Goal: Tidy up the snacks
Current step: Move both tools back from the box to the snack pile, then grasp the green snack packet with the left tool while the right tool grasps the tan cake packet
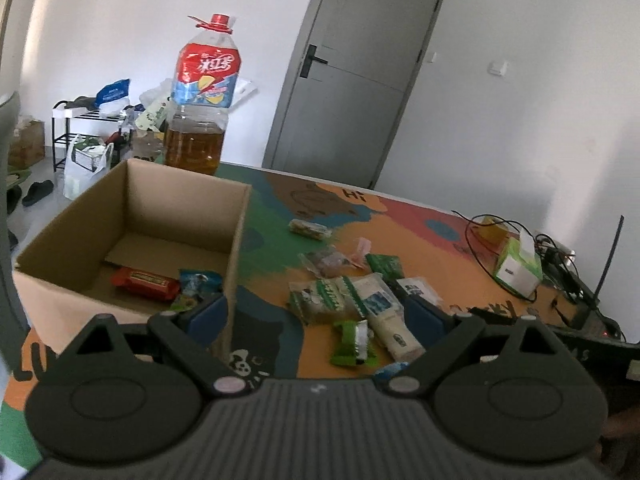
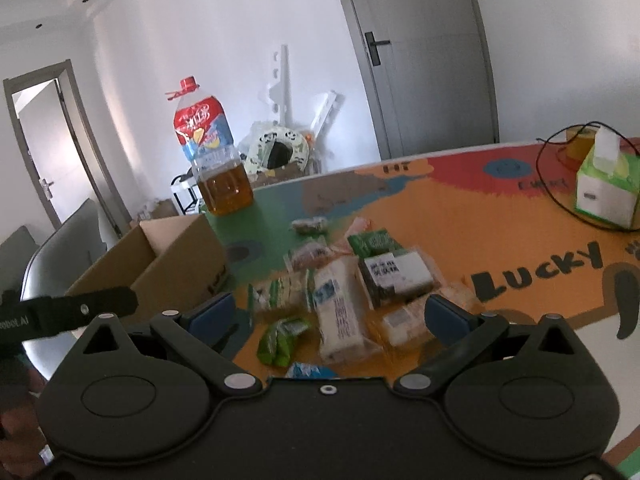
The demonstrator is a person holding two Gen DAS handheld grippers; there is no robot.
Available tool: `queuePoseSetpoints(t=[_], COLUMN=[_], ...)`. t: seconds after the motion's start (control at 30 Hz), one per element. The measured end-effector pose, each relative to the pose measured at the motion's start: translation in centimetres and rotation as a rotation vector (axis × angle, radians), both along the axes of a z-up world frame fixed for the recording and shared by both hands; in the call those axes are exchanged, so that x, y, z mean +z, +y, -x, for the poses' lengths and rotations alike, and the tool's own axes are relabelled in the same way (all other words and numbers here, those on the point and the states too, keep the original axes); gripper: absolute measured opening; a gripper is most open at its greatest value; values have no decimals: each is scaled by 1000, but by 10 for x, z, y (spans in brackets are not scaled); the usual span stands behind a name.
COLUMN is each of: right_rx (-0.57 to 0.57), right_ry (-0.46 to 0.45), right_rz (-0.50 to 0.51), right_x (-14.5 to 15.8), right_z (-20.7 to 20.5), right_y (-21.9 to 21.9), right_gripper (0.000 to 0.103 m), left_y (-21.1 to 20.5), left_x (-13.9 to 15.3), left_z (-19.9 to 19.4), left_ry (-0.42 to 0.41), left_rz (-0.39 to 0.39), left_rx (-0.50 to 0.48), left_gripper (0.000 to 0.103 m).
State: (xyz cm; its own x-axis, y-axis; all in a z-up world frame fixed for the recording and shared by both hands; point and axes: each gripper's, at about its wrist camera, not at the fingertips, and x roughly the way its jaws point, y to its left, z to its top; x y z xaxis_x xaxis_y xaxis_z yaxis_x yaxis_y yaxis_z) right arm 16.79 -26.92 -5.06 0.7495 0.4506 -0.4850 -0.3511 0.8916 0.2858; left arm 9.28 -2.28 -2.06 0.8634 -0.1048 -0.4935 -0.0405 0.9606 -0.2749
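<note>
The left gripper (image 1: 316,312) was held above the bench (image 1: 432,240) with its fingers spread wide and nothing between them. Its left finger (image 1: 206,314) hung over the near corner of the cardboard box (image 1: 132,216), its right finger (image 1: 424,312) over the loose snacks. Inside the box lay a red packet (image 1: 145,282) and, beside it in the corner, a blue and green packet (image 1: 196,286).

The right gripper (image 2: 330,314) was spread too and empty, hovering above the pile of snacks (image 2: 344,284) on the orange part of the bench cover. In that pile a white packet (image 2: 340,320) lay in the middle, a green packet (image 2: 282,340) just to its left and a dark packet with a white label (image 2: 394,274) to its right. A small packet (image 1: 310,229) sat apart, farther back.

An oil bottle (image 1: 200,96) with a red cap stood behind the box. A tissue box (image 2: 606,184) stood at the far right, with black cables (image 1: 486,258) around it.
</note>
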Motion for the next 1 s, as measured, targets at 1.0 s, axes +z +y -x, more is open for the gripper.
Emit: queuePoseSetpoints(t=[1.0], right_rx=[-200], right_ry=[160], right_rz=[-15], right_x=[-51], right_z=[-64], right_y=[-26], right_gripper=[83], left_y=[-50], left_x=[-64], left_z=[-80], left_ry=[135], left_rz=[43], left_rx=[-51], left_gripper=[55])
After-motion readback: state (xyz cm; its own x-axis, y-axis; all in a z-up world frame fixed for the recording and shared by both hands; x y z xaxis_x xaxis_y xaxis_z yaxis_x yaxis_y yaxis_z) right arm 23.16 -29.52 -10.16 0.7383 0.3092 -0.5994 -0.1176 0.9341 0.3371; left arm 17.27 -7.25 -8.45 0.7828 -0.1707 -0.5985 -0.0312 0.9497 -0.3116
